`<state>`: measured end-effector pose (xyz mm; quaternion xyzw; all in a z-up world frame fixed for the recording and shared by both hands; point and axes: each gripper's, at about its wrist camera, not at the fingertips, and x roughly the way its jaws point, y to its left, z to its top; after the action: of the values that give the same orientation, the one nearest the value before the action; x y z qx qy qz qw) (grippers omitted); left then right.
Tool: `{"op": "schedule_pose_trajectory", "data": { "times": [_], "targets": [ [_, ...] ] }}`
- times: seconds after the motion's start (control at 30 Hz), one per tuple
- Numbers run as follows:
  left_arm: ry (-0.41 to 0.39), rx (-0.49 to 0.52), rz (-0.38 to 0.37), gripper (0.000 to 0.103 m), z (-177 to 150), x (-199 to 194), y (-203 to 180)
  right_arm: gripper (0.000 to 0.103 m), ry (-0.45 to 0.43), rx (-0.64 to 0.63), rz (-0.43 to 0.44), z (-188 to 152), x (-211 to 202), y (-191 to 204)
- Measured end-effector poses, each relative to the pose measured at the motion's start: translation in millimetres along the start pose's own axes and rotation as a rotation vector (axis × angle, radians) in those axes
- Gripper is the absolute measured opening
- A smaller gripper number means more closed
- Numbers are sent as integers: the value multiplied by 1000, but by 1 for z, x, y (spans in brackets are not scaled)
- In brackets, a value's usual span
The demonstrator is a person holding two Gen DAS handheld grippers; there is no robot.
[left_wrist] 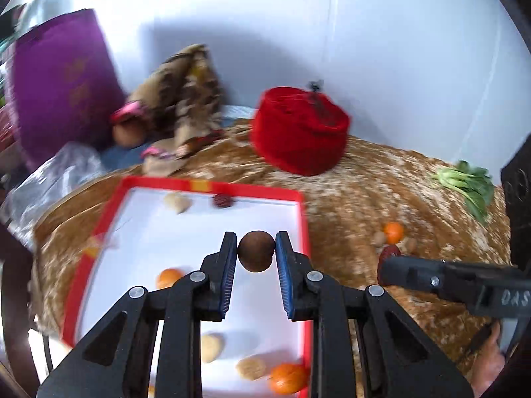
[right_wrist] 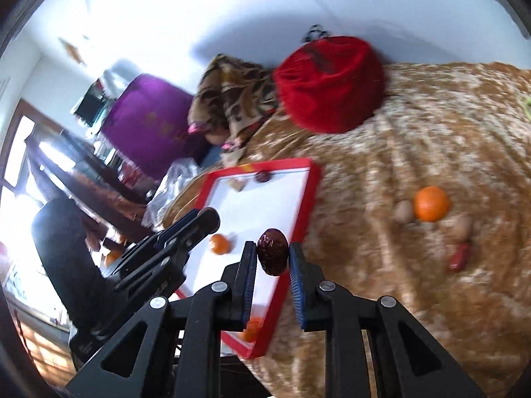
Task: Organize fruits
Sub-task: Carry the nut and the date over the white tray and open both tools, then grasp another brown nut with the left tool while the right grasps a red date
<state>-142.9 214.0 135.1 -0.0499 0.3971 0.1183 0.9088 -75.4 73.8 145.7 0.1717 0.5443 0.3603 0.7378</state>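
My left gripper (left_wrist: 256, 248) is shut on a round brown fruit (left_wrist: 256, 251) and holds it above the red-rimmed white tray (left_wrist: 212, 186). The tray holds oranges (left_wrist: 288, 378), pale nuts (left_wrist: 178, 202) and a red date (left_wrist: 221, 201). My right gripper (right_wrist: 273, 254) is shut on a dark red date (right_wrist: 272, 251) over the tray's right rim (right_wrist: 308, 199). It also shows in the left wrist view (left_wrist: 386, 270), at the right of the tray. On the brown blanket lie an orange (right_wrist: 431, 203), pale nuts (right_wrist: 403, 211) and another red date (right_wrist: 459, 257).
A red velvet pouch (left_wrist: 298, 129) stands at the back by the wall. A patterned cloth (left_wrist: 186, 99), a purple bag (left_wrist: 63, 79) and clear plastic (left_wrist: 53, 179) lie at the left. Green leafy vegetables (left_wrist: 468, 182) lie at the far right.
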Motion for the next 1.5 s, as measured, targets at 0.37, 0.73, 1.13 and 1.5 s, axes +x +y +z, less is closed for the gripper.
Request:
{"op": "schedule_pose_trajectory", "data": {
  "times": [0.37, 0.73, 1.13, 1.5],
  "targets": [
    [109, -85, 101, 22, -27, 12, 56, 20, 146, -94, -5, -37, 73, 49],
    [233, -20, 91, 22, -36, 38, 43, 20, 187, -104, -67, -44, 90, 40],
    [329, -9, 102, 22, -37, 62, 36, 23, 209, -130, -98, -50, 92, 41],
    [252, 30, 61, 29, -19, 59, 3, 24, 78, -59, -78, -19, 30, 13]
  ]
}}
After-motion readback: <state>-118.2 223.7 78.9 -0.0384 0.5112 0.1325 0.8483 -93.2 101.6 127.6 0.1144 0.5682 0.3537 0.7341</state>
